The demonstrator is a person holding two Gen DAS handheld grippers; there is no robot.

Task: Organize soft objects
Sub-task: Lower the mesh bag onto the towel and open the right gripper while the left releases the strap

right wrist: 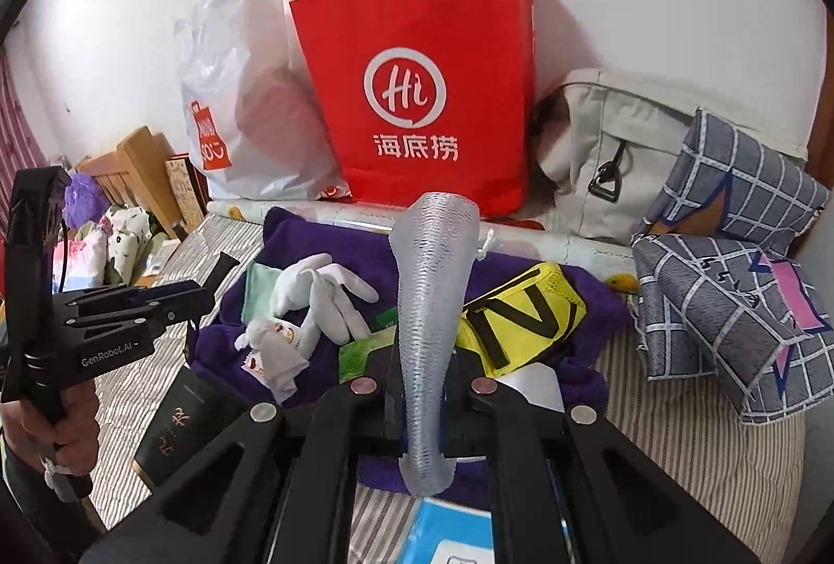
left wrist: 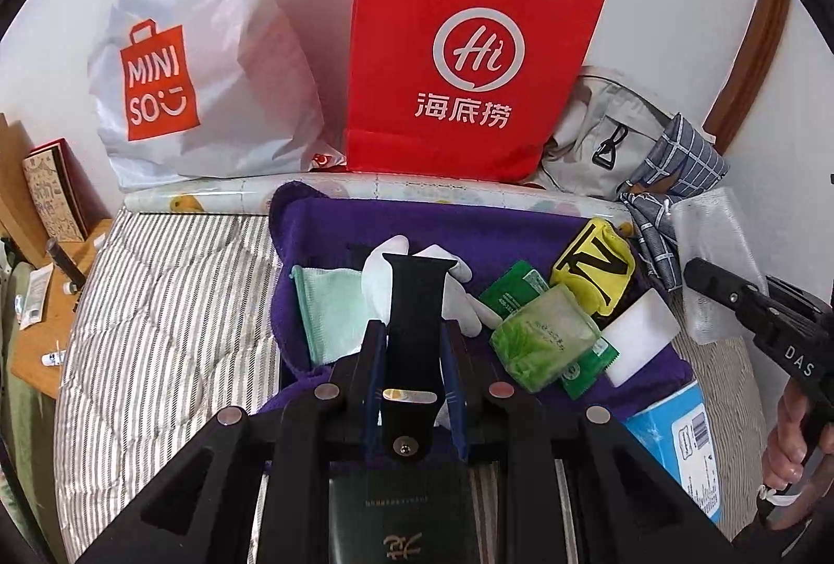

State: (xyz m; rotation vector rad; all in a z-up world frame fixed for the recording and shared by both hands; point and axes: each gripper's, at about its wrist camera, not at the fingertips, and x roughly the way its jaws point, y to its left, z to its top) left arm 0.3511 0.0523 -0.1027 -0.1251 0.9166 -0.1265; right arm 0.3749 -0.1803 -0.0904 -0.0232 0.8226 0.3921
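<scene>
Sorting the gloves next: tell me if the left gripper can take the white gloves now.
Probably not: the left gripper is shut on a black watch strap, though the white gloves lie uncovered just beyond it.

The left gripper (left wrist: 414, 334) is clamped on a black strap and angled downward, while the right gripper (right wrist: 425, 387), likewise angled downward, is clamped on a translucent ribbed pouch.
</scene>
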